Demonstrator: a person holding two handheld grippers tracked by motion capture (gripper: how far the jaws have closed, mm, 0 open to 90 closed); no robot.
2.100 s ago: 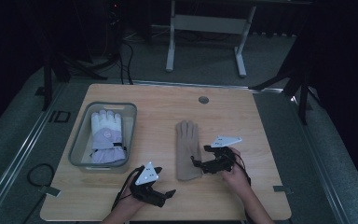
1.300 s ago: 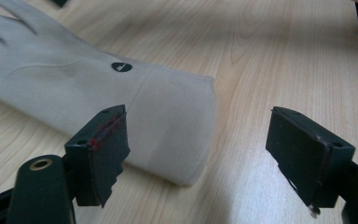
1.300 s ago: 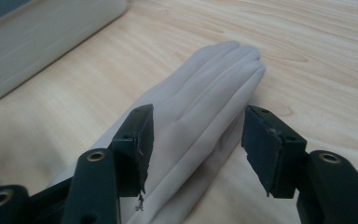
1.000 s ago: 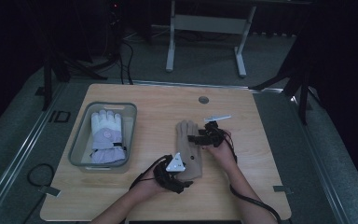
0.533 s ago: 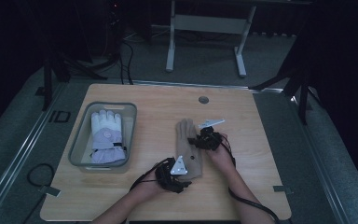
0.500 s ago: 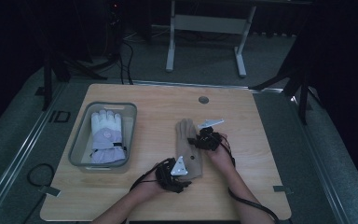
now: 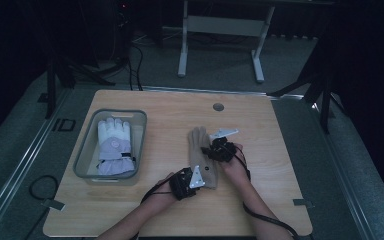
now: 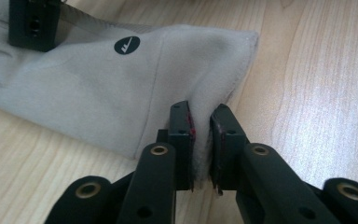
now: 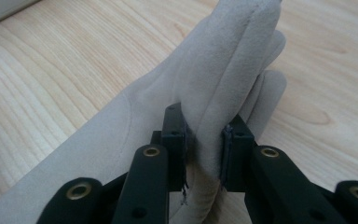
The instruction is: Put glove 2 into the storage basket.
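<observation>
- dark room around a pale wooden table point(image 7: 280, 200); grey carpet and a metal stand fill the top of the high view.
- tan glove point(image 7: 200, 152) lies flat near the middle of the table, fingers toward the top of the frame, cuff toward the bottom.
- left gripper point(image 8: 200, 140), a second ago just beside the cuff with jaws spread, is now at the cuff's corner; its jaws have just been closing and now pinch a raised fold of cuff fabric.
- right gripper point(image 9: 204, 140), which came in from the glove's right side, now sits over the finger end; its jaws have just been closing too, and they squeeze a bunched ridge of the glove's fingers.
- so both ends of the glove are gripped, and it looks ready to be lifted, probably toward the grey bin point(image 7: 86, 150) at the left, where white gloves point(image 7: 114, 147) already lie.
- writing: a small round dark badge point(image 8: 127, 45) with a pale slanted mark sits on the cuff, upper left of the left gripper view; no letters can be read.
- white gloves carry a round emblem, too small to read.
</observation>
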